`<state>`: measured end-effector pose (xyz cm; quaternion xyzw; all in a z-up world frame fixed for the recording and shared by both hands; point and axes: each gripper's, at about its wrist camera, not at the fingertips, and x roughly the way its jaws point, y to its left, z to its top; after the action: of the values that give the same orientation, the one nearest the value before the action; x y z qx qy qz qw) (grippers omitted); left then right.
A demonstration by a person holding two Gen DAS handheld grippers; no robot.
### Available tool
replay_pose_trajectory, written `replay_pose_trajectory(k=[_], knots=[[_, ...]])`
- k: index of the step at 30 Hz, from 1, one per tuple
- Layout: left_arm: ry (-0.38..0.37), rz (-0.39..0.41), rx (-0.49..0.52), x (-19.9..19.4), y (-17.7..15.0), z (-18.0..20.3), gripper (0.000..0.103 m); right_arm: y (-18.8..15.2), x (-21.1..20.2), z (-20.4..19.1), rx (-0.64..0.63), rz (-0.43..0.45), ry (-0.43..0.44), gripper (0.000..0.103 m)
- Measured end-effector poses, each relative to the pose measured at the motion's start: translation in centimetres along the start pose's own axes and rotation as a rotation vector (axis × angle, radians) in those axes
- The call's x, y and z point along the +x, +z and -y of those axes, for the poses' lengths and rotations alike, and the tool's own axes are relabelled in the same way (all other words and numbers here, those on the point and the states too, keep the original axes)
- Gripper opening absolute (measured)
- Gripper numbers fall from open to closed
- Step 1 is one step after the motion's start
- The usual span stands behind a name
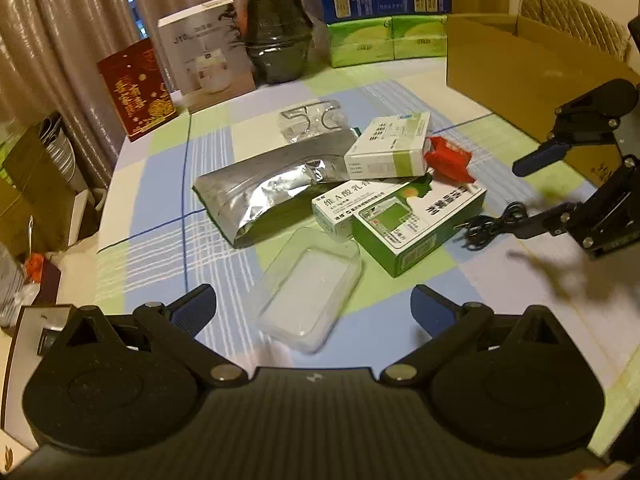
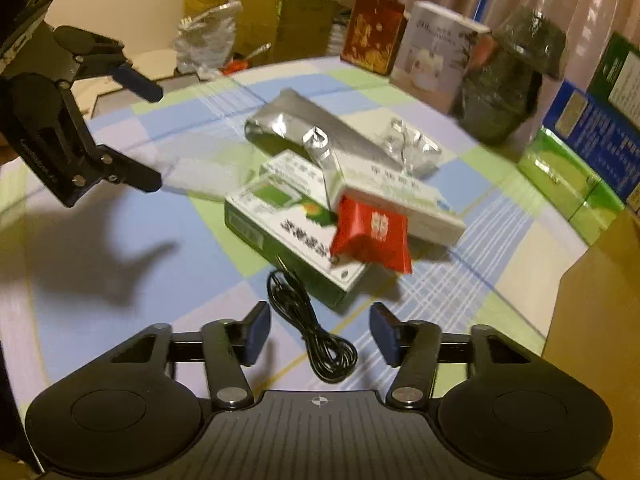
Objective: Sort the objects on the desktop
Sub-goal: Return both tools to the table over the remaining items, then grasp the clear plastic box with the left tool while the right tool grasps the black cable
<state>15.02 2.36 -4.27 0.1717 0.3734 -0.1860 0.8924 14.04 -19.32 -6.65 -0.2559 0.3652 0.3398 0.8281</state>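
Note:
A heap lies mid-table: a silver foil pouch point(image 1: 272, 184), a white-and-green box point(image 1: 388, 144), a red packet point(image 1: 448, 158), a green box point(image 1: 416, 224) and a clear bag point(image 1: 312, 120). A clear plastic tray point(image 1: 308, 288) sits nearest me, between the wide-apart fingers of my left gripper point(image 1: 312, 304), untouched. In the right wrist view a coiled black cable point(image 2: 304, 322) lies on the cloth between the fingers of my right gripper point(image 2: 320, 332); the pads stand clear of it on both sides. The red packet point(image 2: 372, 236) rests on the green box point(image 2: 288, 236) beyond.
An open cardboard box point(image 1: 520, 76) stands at the table's right edge. Upright boxes, a dark wrapped jar point(image 1: 276, 40) and green cartons point(image 1: 384, 40) line the far side. The other gripper point(image 2: 156, 136) hangs at the left of the right wrist view. The checked tablecloth point(image 1: 168, 240) covers the table.

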Motion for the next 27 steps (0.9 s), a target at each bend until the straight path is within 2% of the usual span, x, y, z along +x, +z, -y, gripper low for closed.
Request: replay_pose_trajectory(k=[6, 14, 16, 21, 26, 27], knots=[[-0.009, -0.017, 0.029, 2.3, 0.2, -0.4, 0.101, -0.6, 1.6, 0.2, -0.07, -0.026, 0.033, 0.041], [-0.021, -0.073, 0.033, 4.6, -0.5, -2.1, 0.1, -0.4, 2.6, 0.3, -0.049, -0.006, 0.092, 0.033], [-0.045, -0.071, -0.001, 4.9, -0.5, -2.8, 0.096, -0.1, 2.6, 0.6, -0.006, -0.021, 0.104, 0.019], [-0.071, -0.047, -0.019, 4.8, -0.2, -2.9, 0.093, 0.3, 2.5, 0.7, 0.036, -0.041, 0.111, 0.016], [-0.106, -0.051, -0.032, 5.0, -0.3, -2.7, 0.081, 0.3, 2.1, 0.3, 0.089, -0.067, 0.148, 0.01], [-0.109, -0.059, -0.029, 5.0, -0.3, -2.7, 0.076, 0.4, 2.0, 0.3, 0.104, -0.071, 0.156, 0.01]])
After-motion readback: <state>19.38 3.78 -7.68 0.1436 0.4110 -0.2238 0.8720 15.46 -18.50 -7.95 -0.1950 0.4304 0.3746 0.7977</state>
